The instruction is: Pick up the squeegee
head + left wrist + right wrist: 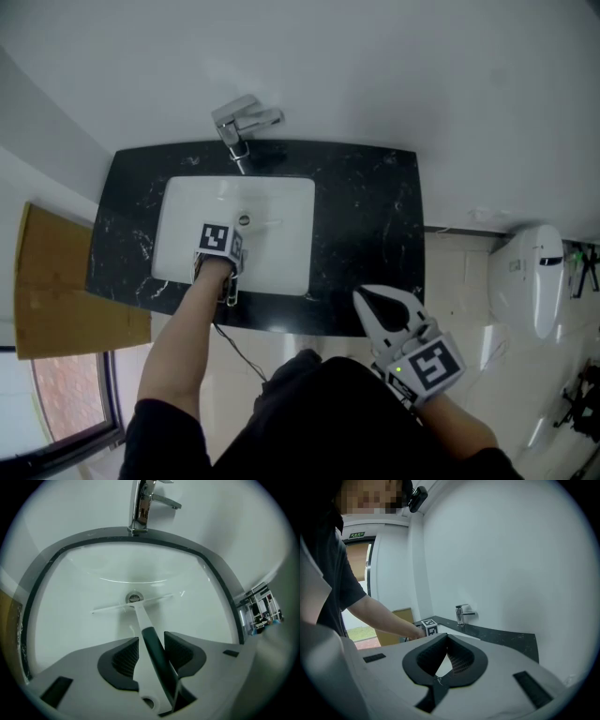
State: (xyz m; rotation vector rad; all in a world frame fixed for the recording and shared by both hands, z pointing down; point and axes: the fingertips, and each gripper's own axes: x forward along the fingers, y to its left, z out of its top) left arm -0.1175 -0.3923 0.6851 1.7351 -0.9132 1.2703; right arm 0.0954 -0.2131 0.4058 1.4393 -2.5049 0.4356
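Observation:
The squeegee (152,645) lies in the white basin (70,597), its thin blade (133,603) across the drain and its white handle with a dark grip running back toward me. My left gripper (151,639) points steeply down into the basin (272,202) and straddles that handle, jaws open, a ribbed pad on each side. In the head view only the left gripper's marker cube (217,239) shows and the squeegee is hidden under it. My right gripper (366,298) hangs off the counter's front right corner, shut and empty, its tips (446,637) meeting.
A chrome faucet (242,122) stands behind the basin on the black marble counter (366,216). A white toilet (530,277) sits to the right, a wooden panel (56,281) to the left. A thin cable (239,347) trails from the left gripper. A wire rack (260,609) shows at right.

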